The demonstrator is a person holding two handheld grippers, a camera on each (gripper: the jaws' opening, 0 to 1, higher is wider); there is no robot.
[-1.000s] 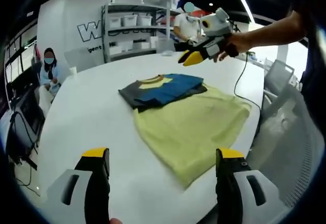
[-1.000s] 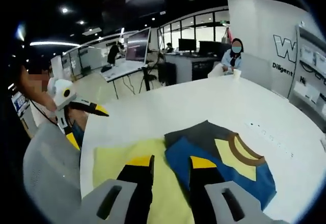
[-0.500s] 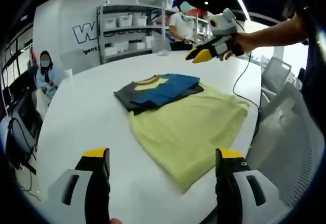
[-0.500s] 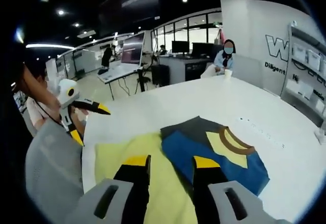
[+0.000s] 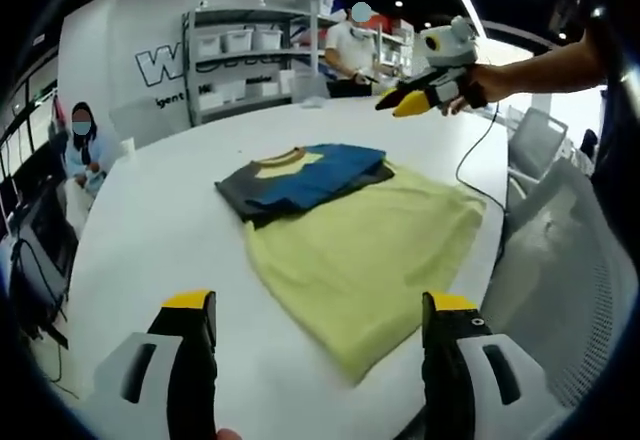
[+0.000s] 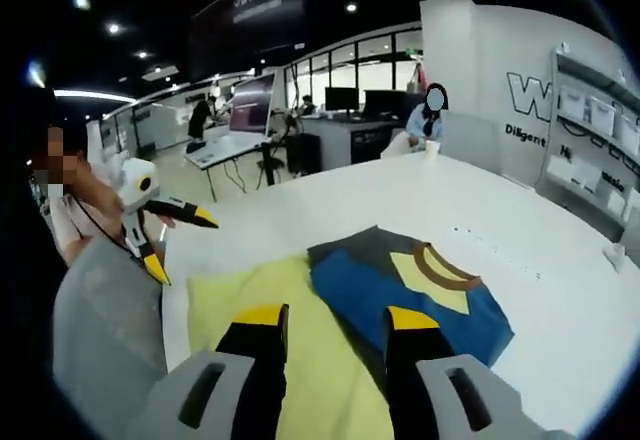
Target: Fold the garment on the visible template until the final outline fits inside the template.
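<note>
Two tools, both jaws apart and empty, hover over a folded colour-block garment (image 5: pixel 302 173) on a yellow fabric template (image 5: pixel 368 252).

counter (image 5: pixel 170 230): bare from 9 to 12 o'clock
garment (image 5: pixel 305 175): lies flat at centre
chair (image 5: pixel 560 260): crowds 3 o'clock edge

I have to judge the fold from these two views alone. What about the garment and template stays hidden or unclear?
- Garment, right gripper view: its near edge is hidden behind the right gripper.
- Yellow template, both views: the part under the garment is covered.
- Yellow template, right gripper view: near part cut off by the gripper body.
</note>
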